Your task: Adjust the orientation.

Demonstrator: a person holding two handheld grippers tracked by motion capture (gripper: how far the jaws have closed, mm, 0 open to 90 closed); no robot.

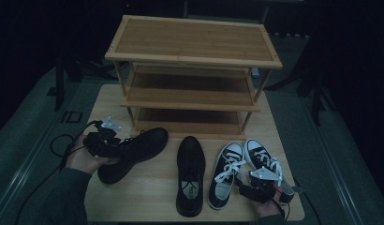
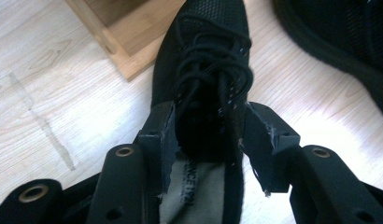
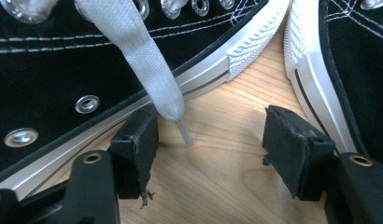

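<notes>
Two jaws of my left gripper (image 2: 206, 140) clasped the collar of the black lace-up shoe (image 1: 134, 152) at lower left of the high view, its toe pointing toward the shoe rack (image 1: 192, 75). My right gripper (image 3: 210, 140) hung open between the two sneakers (image 1: 225, 171) on the tabletop (image 1: 148, 197).

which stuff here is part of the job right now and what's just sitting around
In the job:
- left tool, jaws either side of the black lace-up shoe's tongue
- shoe rack, the likely place for it
- right tool, open between the two sneakers

Lying about:
- second black shoe, untouched on the table
</notes>
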